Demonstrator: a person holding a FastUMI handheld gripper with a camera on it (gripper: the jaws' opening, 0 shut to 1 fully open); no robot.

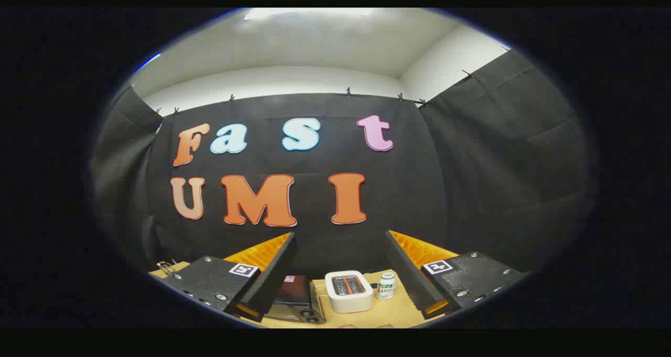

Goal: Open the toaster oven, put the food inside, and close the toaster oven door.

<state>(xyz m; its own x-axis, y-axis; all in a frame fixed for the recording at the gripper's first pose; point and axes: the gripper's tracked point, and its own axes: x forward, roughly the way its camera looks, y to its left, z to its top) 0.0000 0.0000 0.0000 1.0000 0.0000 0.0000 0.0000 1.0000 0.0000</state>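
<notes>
From my remote seat, the tongs (338,273) stand wide open with nothing between their fingers, held high above the worktop (398,312) and facing the booth's black cloth wall (293,241). The toaster oven (294,302), a dark box with knobs along its front, sits on the light wooden worktop just inside the left finger (272,273), which covers part of it; I cannot tell from here whether its door is open or shut. Just beside it to the right, between the two fingers, is a white pop-up toaster (348,291) with two slots in its top, and a small white bottle with a green label (386,285) stands upright near the toaster, just inside the right finger (411,276). I cannot make out the food. Above the cloth, a pale wall and ceiling (314,47) carry a bright light.
</notes>
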